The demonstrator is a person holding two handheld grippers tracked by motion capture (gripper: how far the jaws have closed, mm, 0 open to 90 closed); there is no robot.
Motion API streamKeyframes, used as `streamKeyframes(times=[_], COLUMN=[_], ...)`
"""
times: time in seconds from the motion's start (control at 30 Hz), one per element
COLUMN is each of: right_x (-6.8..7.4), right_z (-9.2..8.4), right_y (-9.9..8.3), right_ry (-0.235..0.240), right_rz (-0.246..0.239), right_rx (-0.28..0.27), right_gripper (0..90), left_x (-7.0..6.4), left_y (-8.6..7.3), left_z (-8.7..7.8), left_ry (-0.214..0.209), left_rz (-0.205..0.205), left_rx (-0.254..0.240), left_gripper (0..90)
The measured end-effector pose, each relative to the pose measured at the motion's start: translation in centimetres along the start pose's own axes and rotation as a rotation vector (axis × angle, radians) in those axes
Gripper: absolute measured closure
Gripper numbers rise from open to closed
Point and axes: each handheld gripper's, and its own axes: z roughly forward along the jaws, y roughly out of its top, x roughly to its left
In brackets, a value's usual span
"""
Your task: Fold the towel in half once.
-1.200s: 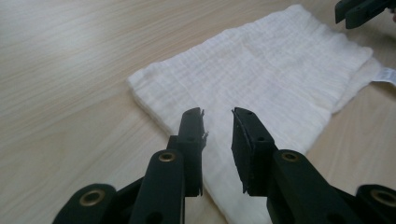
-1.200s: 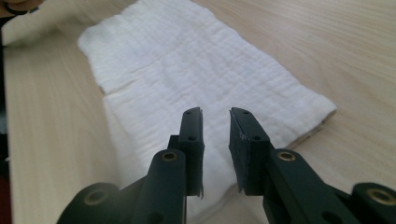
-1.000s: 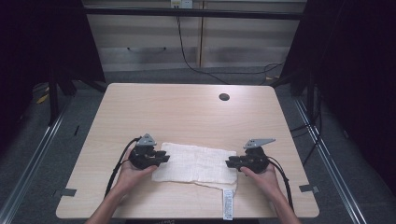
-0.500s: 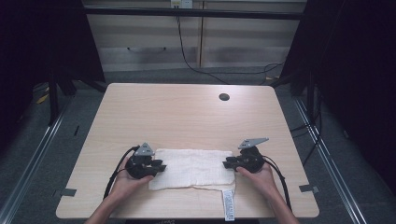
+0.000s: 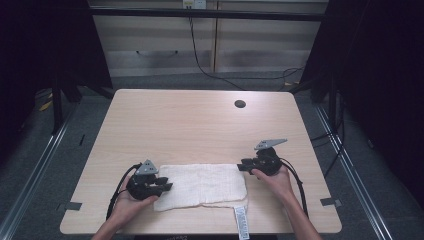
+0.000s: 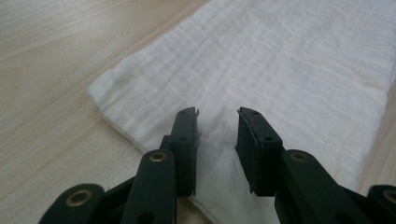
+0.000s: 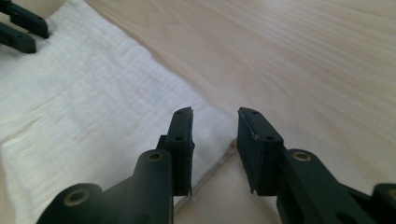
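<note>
Left hand (image 5: 126, 206): enters from the table's near edge and holds the left gripper just left of the towel.
Left gripper (image 5: 165, 184): lies at the towel's left end, jaws pointing right over the cloth; in the left gripper view (image 6: 217, 135) the jaws stand apart with white fabric visible through the gap, gripping nothing.
Towel (image 5: 202, 185): a white, folded, crinkle-textured cloth lying flat near the table's front edge, between the two grippers; in the left gripper view (image 6: 299, 70) one corner of it lies on the bare wood, upper left of the jaws.
Label (image 5: 241, 220): a white tag hanging off the towel's near right corner, reaching the table's front edge.
Right gripper (image 5: 244, 166): sits at the towel's far right corner, jaws pointing left; in the right gripper view (image 7: 215, 135) the jaws are parted and released, straddling the towel's edge where cloth meets wood.
Right hand (image 5: 272, 179): holds the right gripper just right of the towel.
Table (image 5: 200, 125): light wood-grain top, bare beyond the towel.
Grommet hole (image 5: 240, 104): a dark round opening far behind the towel, toward the table's back right.
</note>
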Motion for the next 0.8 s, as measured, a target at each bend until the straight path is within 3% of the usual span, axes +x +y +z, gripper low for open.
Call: streamKeyframes(times=[0.33,0.53,0.73,0.8], right_x=[-0.5,-0.4,-0.3,-0.4], right_z=[1.6,1.5,1.6,1.7], right_y=[0.0,0.0,-0.1,-0.1], right_ry=[0.006,0.004,0.024,0.027], right_rz=[-0.014,-0.024,-0.032,-0.030], right_rx=[0.025,0.032,0.030,0.028], right_gripper=[63.9,65.9,78.2,84.8], left_x=[0.4,0.5,0.5,0.5], left_y=[0.0,-0.1,-0.1,0.1], left_z=[0.0,0.0,0.0,0.0], left_ry=[-0.024,-0.030,-0.031,-0.012], left_rz=[-0.003,-0.004,-0.012,-0.012], left_rx=[-0.007,-0.009,-0.010,-0.003], left_gripper=[68.7,68.3,67.5,66.0])
